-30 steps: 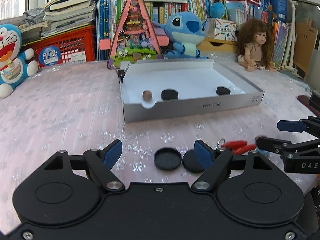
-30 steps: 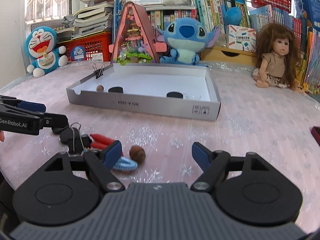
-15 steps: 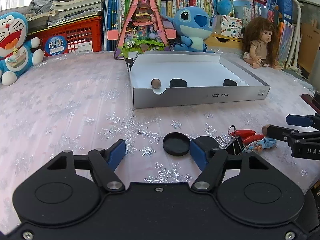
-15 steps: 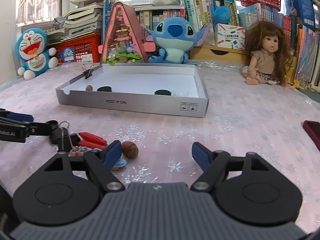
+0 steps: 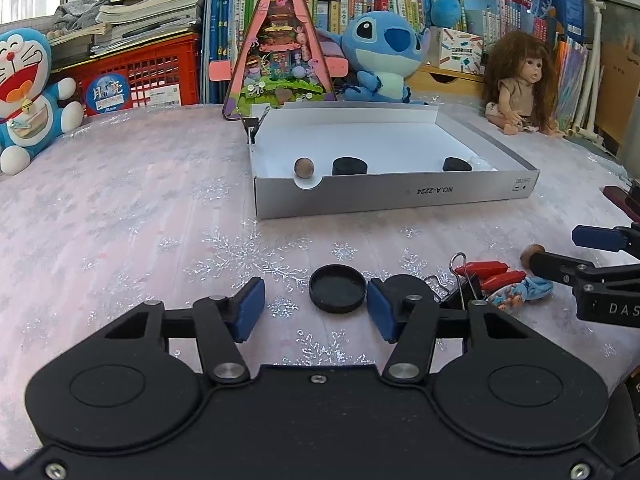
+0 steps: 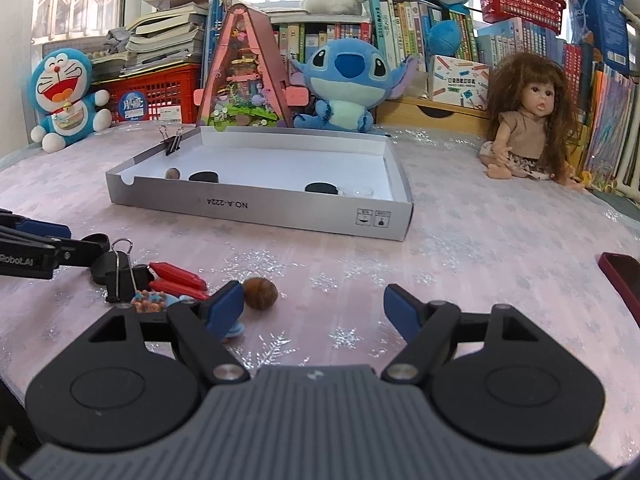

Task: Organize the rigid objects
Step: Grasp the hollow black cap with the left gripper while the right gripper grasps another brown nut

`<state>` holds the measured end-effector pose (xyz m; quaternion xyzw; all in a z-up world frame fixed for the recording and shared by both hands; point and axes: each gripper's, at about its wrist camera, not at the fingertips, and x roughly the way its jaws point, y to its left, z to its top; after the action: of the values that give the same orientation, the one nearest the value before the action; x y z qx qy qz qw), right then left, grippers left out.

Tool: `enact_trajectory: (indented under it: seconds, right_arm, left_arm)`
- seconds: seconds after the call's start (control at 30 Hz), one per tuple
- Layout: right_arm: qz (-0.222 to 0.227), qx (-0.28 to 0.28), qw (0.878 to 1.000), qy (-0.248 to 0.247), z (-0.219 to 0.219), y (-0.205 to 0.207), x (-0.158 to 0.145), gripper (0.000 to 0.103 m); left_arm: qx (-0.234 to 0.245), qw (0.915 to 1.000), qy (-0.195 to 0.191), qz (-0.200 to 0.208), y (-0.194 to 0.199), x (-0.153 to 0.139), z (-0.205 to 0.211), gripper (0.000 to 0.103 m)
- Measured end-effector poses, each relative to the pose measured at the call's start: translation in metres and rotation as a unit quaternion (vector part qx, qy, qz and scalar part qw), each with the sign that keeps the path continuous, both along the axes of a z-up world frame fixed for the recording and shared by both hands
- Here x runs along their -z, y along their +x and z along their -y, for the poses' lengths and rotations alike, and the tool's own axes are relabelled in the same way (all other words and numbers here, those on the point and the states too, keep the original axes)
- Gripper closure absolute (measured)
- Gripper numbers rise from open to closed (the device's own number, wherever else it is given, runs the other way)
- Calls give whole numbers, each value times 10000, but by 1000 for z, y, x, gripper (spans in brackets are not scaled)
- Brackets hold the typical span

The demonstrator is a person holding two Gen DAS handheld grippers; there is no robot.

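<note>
My left gripper [image 5: 316, 308] rests low over the table, and its jaws are closing around an upturned black cap [image 5: 337, 294]. The cap lies between the blue pads, close to the right one and well clear of the left one. A second black cap [image 5: 406, 286] lies just behind the right finger. My right gripper [image 6: 314, 306] stands open with a walnut [image 6: 261, 293] just beside its left finger. The white box [image 5: 380, 196] ahead holds another walnut [image 5: 303, 168] and two black caps [image 5: 349, 166].
A binder clip [image 6: 120, 276], red pieces [image 6: 176, 276] and a small blue figure [image 5: 520, 290] lie in a cluster between the grippers. Plush toys, a doll [image 6: 528, 128] and books line the back edge. A dark red flat thing [image 6: 624, 280] lies at the right.
The left gripper's jaws have narrowed step by step around the black cap. The right gripper's jaws are as wide as before and it has hardly moved.
</note>
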<state>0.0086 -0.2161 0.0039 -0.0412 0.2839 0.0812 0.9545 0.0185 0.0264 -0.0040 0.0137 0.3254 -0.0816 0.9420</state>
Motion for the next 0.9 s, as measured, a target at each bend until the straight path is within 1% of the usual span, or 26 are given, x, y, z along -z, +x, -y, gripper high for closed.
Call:
enact_trajectory:
  seconds: [0.03, 0.17, 0.3, 0.33, 0.37, 0.4, 0.43, 0.47, 0.53, 0.57, 0.7, 0.9]
  right_arm:
    - [3, -12, 10000, -15, -1, 0, 0, 17]
    - [14, -94, 9999, -129, -7, -1, 0, 24]
    - [22, -180, 9997, -192, -11, -3, -1, 29]
    - [19, -192, 9997, -180, -12, -3, -1, 33]
    - [17, -194, 9997, -150, -11, -4, -1, 41]
    - [-1, -192, 9998, -108, -11, -5, -1, 47]
    - [-30, -180, 9998, -57, -11, -5, -1, 54]
    - [-50, -182, 9998, -8, -11, -5, -1, 58]
    - [-50, -223, 9997, 9, -13, -7, -2, 61]
    - [-37, -249, 9997, -5, -15, -7, -3, 61]
    - [-38, -335, 9994, 14, -19, -7, -4, 63]
    - [-140, -355, 9992, 129, -21, -5, -3, 72]
  left_arm:
    - [-22, 10000, 13, -1, 1, 0, 1, 49]
    - [-84, 9999, 104, 25, 1, 1, 6, 50]
    - [-57, 9999, 104, 44, 0, 2, 8, 55]
    - [-34, 9999, 97, 43, 0, 1, 8, 58]
    - [-4, 9999, 92, 45, 0, 2, 9, 61]
    - [21, 10000, 85, 44, -1, 1, 9, 62]
    - [42, 10000, 74, 39, -1, 1, 9, 65]
    - [67, 10000, 55, 32, -1, 1, 9, 68]
    - [105, 9999, 12, 17, 0, 0, 10, 72]
    - [112, 9999, -4, 12, 0, 0, 10, 73]
    - [110, 9999, -12, 11, 0, 0, 10, 73]
    - [106, 9999, -22, 8, 0, 0, 10, 74]
